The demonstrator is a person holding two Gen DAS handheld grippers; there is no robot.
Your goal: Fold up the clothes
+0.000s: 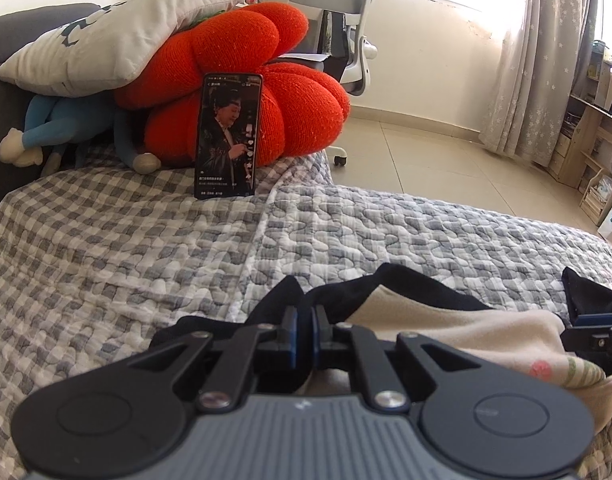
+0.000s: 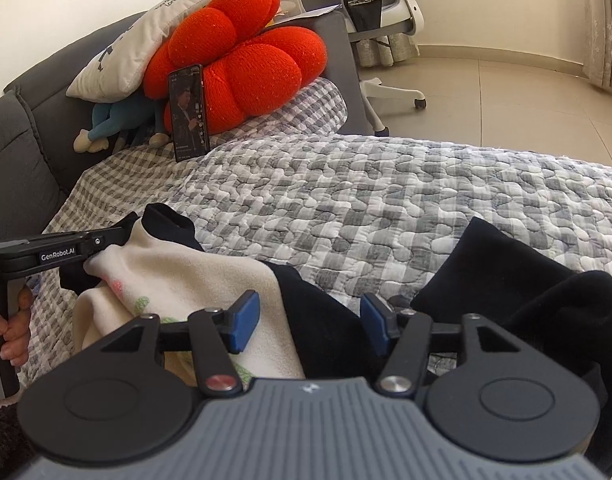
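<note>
White "GenRobot.AI" label on the left gripper (image 2: 106,246) side arm; pillow (image 2: 122,56) print and phone (image 2: 188,114) captions illegible.

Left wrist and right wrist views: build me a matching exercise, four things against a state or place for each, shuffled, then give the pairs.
Things
1. left claw
2. right claw
3. phone
4. white pillow

States or places
A. lies on top of the red cushion
B. open, black cloth between its pads
C. stands upright against the red cushion
D. shut on a black garment edge

Pairs: 1-D, 2-B, 3-C, 4-A
</note>
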